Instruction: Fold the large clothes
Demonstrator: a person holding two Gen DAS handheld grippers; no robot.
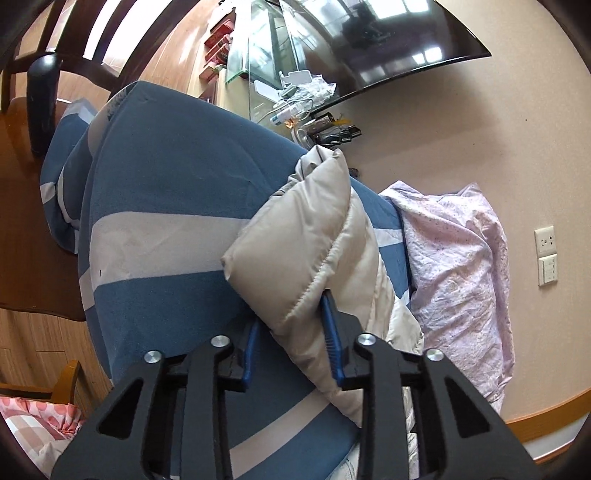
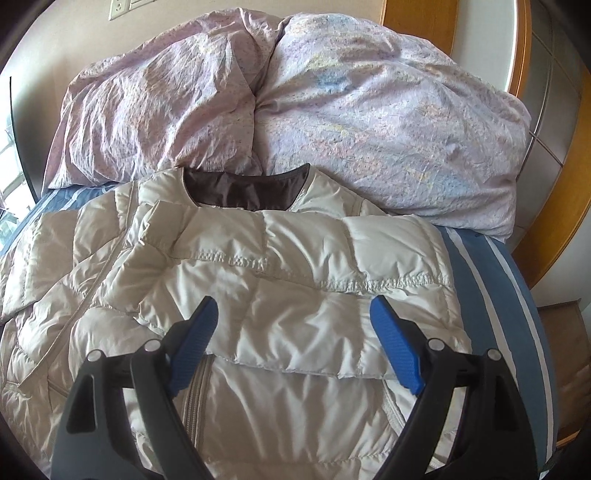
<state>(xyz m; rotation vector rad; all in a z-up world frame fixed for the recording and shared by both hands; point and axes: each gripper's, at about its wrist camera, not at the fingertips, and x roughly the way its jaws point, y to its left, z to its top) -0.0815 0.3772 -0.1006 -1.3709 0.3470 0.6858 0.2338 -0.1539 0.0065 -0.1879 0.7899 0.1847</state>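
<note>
On blue-striped bed (image 2: 517, 295): puffy jacket (image 2: 295, 314), lilac duvet (image 2: 332, 110); left hand-held gripper (image 1: 291, 325) pinches jacket sleeve (image 1: 288, 251), right hand-held gripper (image 2: 295, 332) spread wide.

My left gripper (image 1: 291, 332) is matt black plastic with ribbed blue pads and shiny metal pins. The jacket (image 2: 258, 295) is smooth quilted cloth with a soft sheen; its lining (image 2: 243, 192) is dark and glossy. The bedsheet (image 1: 177, 177) looks like matt cotton, the duvet (image 2: 369, 122) is crinkled cloth, the headboard (image 2: 417, 29) varnished wood.
</note>
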